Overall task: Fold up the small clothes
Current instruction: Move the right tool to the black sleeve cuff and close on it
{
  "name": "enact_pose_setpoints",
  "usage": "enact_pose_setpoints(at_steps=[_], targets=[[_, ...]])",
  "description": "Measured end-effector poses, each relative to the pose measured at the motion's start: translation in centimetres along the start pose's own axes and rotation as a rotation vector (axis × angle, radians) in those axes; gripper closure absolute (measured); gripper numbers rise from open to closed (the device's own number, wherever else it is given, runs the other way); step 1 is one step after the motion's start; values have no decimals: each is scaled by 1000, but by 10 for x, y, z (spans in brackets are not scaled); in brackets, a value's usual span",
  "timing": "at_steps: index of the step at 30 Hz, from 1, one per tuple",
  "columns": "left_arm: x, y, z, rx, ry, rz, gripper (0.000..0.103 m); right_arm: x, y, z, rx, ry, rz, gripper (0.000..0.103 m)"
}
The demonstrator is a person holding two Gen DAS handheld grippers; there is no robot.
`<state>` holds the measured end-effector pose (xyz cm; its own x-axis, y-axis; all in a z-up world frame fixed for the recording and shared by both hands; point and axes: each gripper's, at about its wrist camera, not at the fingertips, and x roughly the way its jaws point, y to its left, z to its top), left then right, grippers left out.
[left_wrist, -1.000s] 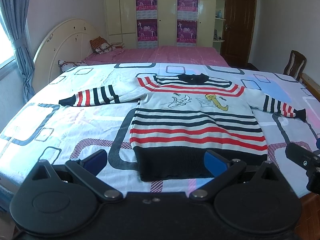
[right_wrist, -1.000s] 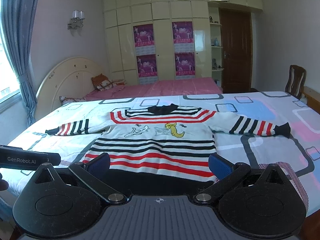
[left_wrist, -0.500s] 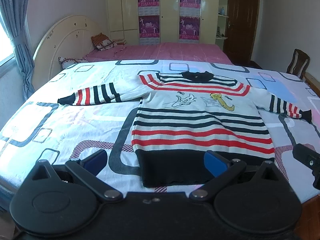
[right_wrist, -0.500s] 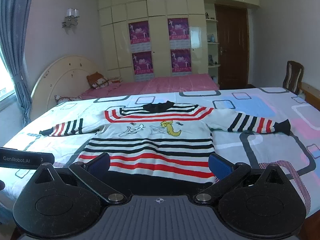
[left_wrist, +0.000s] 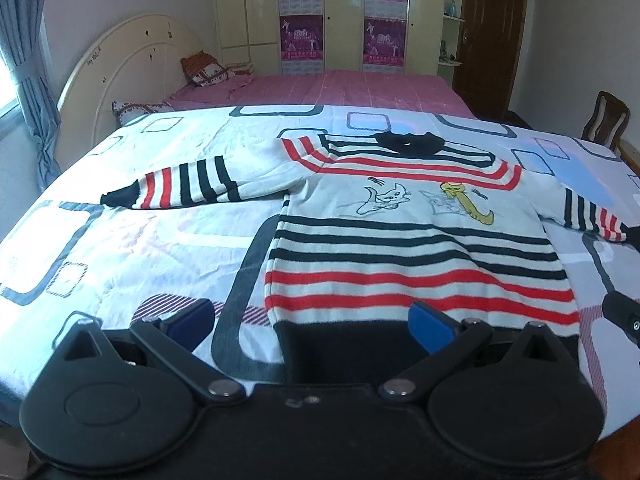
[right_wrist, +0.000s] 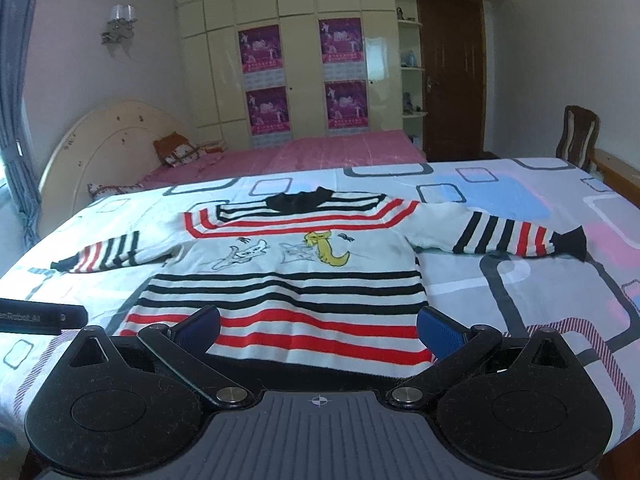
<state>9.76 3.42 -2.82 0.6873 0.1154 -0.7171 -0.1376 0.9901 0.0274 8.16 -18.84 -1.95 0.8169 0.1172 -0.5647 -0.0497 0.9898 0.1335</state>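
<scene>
A small white sweater [left_wrist: 416, 240] [right_wrist: 292, 280] with red and black stripes, a black collar and a black hem lies flat and face up on the bed, both sleeves spread out sideways. Its left sleeve [left_wrist: 180, 184] and right sleeve [right_wrist: 516, 236] end in black cuffs. My left gripper [left_wrist: 310, 320] hovers open above the hem's left part, nothing between its blue pads. My right gripper [right_wrist: 318, 326] is open too, over the lower striped part of the sweater. Each gripper's body hides part of the black hem.
The bed carries a white sheet [left_wrist: 120, 248] printed with rounded squares; beyond it lie a pink cover [left_wrist: 320, 92] and pillows [left_wrist: 204, 72] by a cream headboard. A wooden chair [right_wrist: 580, 136] stands at the right. The other gripper's body shows at the view edges [right_wrist: 36, 316] [left_wrist: 624, 316].
Both grippers have moved forward and lower toward the sweater's hem, so the sweater looks larger. Both stay open; the sweater has not moved.
</scene>
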Motion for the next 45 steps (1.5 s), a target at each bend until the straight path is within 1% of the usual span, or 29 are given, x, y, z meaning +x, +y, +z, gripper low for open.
enact_pose_setpoints(at_steps=[4, 9, 16, 21, 26, 32, 37, 41, 45], targets=[[20, 2, 13, 0, 5, -10, 0, 21, -2, 6, 10, 8, -17, 0], [46, 3, 35, 25, 7, -27, 0, 43, -2, 19, 35, 9, -46, 0], [82, 9, 69, 44, 2, -69, 0, 75, -1, 38, 69, 10, -102, 0], [101, 8, 83, 59, -3, -89, 0, 91, -5, 47, 86, 2, -127, 0], [118, -3, 93, 65, 7, -103, 0, 105, -18, 54, 99, 8, -144, 0], [133, -24, 99, 68, 21, -89, 1, 125, -59, 61, 141, 1, -138, 0], [145, -50, 107, 51, 25, -72, 1, 145, -96, 71, 144, 5, -131, 0], [161, -75, 113, 45, 36, -60, 1, 160, -132, 77, 151, 16, -146, 0], [178, -96, 115, 36, 50, -67, 3, 175, -171, 78, 175, 33, -183, 0]])
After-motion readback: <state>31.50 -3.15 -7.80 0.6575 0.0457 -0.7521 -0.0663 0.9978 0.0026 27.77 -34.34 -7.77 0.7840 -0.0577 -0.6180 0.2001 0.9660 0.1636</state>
